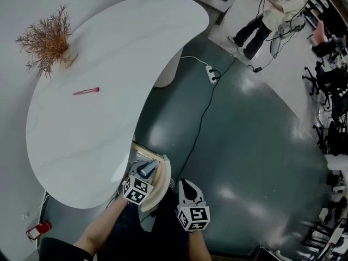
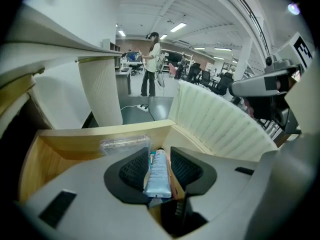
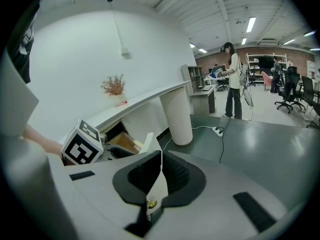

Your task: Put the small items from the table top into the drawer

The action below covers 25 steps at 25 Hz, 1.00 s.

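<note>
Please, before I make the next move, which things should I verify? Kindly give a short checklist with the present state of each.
1. Drawer is open: ok.
2. Tube is inside the drawer, between the fingers of the left gripper: ok.
3. Left fingers no longer press the tube: ok, a gap shows on its right side.
4. Tube rests on the drawer floor: cannot tell.
5. Table has no small items left: not ok, a red pen lies on it.
6. Right gripper is free, fingers together: ok.
</note>
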Each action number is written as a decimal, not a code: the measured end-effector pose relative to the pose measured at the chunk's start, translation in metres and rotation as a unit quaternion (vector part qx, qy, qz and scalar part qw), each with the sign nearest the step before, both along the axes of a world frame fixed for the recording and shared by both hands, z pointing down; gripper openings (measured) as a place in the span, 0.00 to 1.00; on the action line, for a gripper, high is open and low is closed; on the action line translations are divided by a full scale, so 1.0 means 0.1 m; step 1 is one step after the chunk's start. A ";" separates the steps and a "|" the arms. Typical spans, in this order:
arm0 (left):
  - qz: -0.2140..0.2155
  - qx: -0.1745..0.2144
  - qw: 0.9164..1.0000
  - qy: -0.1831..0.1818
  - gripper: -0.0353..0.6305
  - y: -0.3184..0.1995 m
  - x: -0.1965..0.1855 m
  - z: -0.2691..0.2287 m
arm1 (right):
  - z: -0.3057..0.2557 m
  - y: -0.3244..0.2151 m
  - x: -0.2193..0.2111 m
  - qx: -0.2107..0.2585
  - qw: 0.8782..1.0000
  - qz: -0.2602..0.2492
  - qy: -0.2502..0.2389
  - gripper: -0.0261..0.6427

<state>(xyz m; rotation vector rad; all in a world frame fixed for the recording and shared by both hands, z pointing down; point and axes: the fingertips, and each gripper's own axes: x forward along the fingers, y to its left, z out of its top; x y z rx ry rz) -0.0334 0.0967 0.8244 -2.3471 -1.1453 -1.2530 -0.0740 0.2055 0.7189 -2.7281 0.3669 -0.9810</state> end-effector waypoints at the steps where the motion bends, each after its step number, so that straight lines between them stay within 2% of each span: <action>1: 0.001 -0.001 1.000 0.001 0.27 0.00 0.00 -0.03 | -0.03 -0.01 -0.01 0.000 1.000 0.000 0.001 0.08; 11: -0.001 -0.018 1.000 0.007 0.26 0.03 -0.13 -0.51 | -0.43 -0.03 -0.09 0.000 1.000 -0.003 0.020 0.08; 16: -0.005 -0.025 1.000 0.014 0.18 0.06 -0.23 -0.83 | -0.68 -0.06 -0.16 -0.001 1.000 -0.007 0.025 0.08; 25: -0.021 -0.037 0.998 0.040 0.13 0.01 -0.23 -1.45 | -1.16 -0.14 -0.22 -0.004 0.999 -0.020 0.041 0.08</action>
